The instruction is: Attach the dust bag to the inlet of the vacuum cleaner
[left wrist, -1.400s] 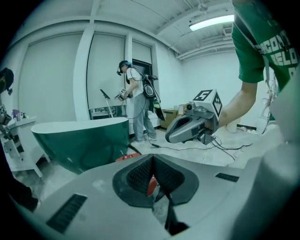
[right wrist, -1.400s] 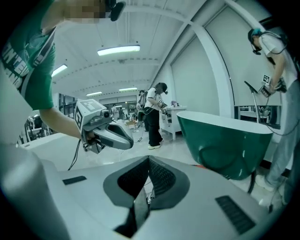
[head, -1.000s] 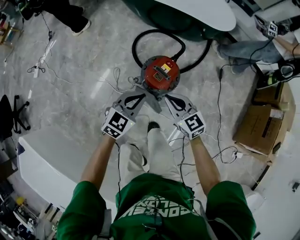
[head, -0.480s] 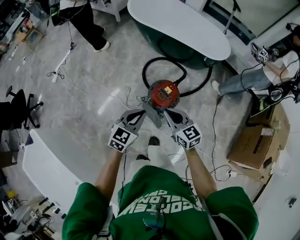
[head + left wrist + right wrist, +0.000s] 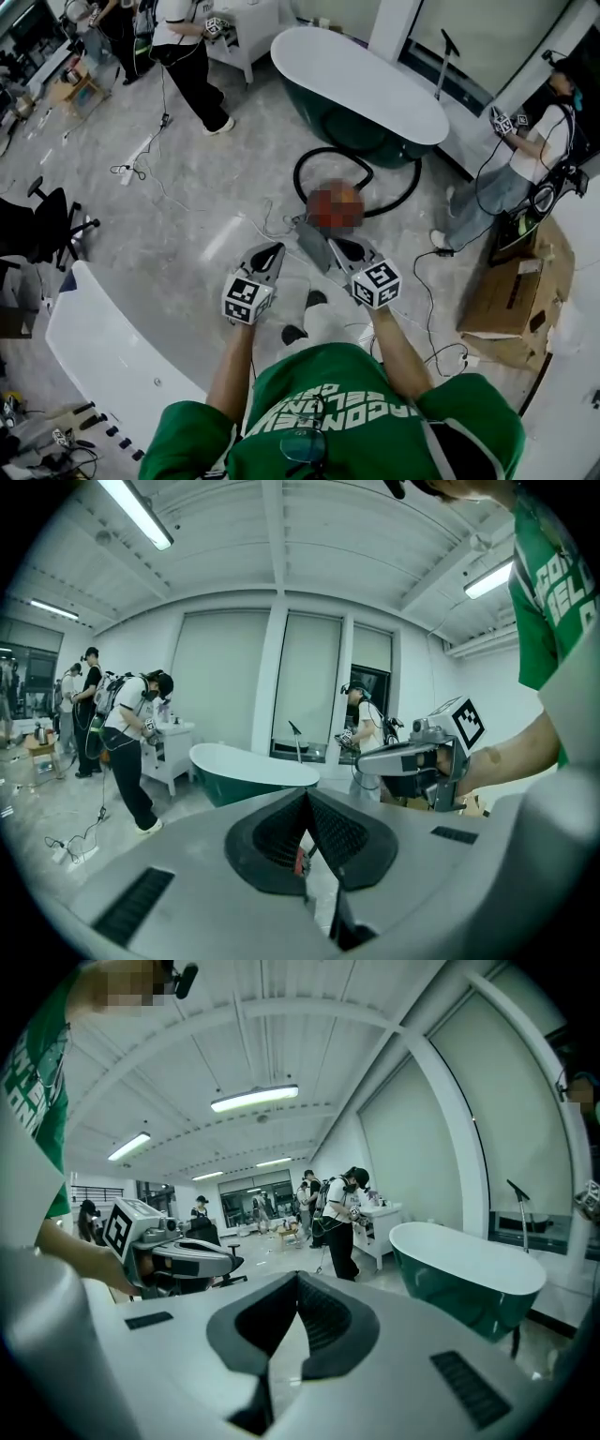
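Observation:
The round red vacuum cleaner (image 5: 335,208) stands on the floor ahead of me, partly under a mosaic patch, with its black hose (image 5: 323,159) looped behind it. A flat grey piece (image 5: 312,246) lies by its near side; I cannot tell whether it is the dust bag. My left gripper (image 5: 274,247) (image 5: 306,794) and right gripper (image 5: 330,242) (image 5: 296,1277) are held side by side above the floor, short of the vacuum. Both point nearly level. Both are shut with nothing between the jaws. Each gripper view shows the other gripper, right gripper (image 5: 422,761) and left gripper (image 5: 178,1260).
A green bathtub with a white top (image 5: 361,84) stands beyond the vacuum. Cables trail over the floor (image 5: 441,281). A cardboard box (image 5: 502,295) sits right, a white curved counter (image 5: 112,347) and a black chair (image 5: 47,225) left. People stand at the back left and right (image 5: 511,178).
Both grippers have lifted up from beside the vacuum, still shut and empty. The head view has pulled back from the floor, so the vacuum looks smaller and more of the room shows.

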`<state>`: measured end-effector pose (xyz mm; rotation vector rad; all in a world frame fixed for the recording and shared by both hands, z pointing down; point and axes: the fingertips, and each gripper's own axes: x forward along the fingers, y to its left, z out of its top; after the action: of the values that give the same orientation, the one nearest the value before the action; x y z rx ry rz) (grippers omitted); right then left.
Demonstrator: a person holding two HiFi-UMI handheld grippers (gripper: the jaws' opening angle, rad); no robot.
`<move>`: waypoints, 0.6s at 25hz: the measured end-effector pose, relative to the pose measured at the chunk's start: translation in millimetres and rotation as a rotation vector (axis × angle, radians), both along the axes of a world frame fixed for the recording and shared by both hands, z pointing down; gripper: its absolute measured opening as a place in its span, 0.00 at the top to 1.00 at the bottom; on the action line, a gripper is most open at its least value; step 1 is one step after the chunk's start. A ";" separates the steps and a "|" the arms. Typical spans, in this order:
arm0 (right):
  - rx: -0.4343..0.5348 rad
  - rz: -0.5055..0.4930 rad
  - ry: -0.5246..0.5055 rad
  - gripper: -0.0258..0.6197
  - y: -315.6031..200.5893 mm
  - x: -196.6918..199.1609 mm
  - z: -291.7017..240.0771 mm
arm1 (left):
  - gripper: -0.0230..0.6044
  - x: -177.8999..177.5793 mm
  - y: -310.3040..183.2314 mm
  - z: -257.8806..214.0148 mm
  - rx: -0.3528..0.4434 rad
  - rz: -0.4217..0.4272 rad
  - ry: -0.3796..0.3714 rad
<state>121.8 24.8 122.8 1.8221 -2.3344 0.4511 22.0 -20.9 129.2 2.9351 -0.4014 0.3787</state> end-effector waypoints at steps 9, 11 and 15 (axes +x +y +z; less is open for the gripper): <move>0.011 -0.065 0.047 0.95 19.3 -39.6 -30.8 | 0.96 -46.2 18.4 -26.6 0.002 -0.072 0.060; 0.011 -0.078 0.046 0.95 19.7 -42.3 -31.6 | 0.96 -50.7 22.6 -29.8 0.002 -0.085 0.065; 0.005 -0.130 0.041 0.95 14.5 -45.3 -28.5 | 0.96 -56.6 29.4 -30.6 0.002 -0.134 0.069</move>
<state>76.5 39.3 94.3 1.6531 -2.4099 0.3873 -34.6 8.5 98.6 2.8926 -0.5857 0.2591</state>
